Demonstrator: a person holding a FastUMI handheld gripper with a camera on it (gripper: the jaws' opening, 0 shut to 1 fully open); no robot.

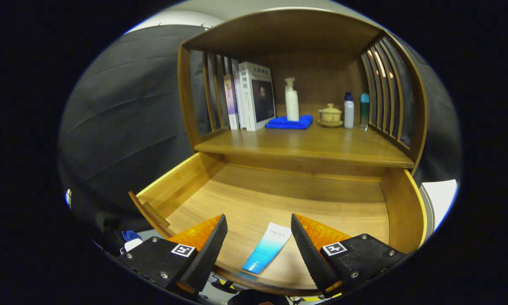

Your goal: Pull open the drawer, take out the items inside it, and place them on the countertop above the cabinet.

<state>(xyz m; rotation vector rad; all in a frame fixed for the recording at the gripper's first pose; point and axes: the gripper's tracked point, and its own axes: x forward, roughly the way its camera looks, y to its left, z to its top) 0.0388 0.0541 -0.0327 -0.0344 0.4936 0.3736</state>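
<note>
With the wooden drawer (389,212) pulled open, the gripper (259,231) hovers wide and empty over the white-and-blue squeeze tube (267,248) lying low in the frame's centre between its fingers, so it should probably descend straight and close across the tube's narrow width.

The drawer (279,199) stands pulled out, its floor bare but for one tube (267,247) lying between the spread fingers of the hand-held gripper (259,228). On the surface (304,148) above, the front is free; books (254,96), a pump bottle (292,101) on a cloth (290,123), a lidded cup (330,114) and two bottles (356,110) crowd the back.
</note>
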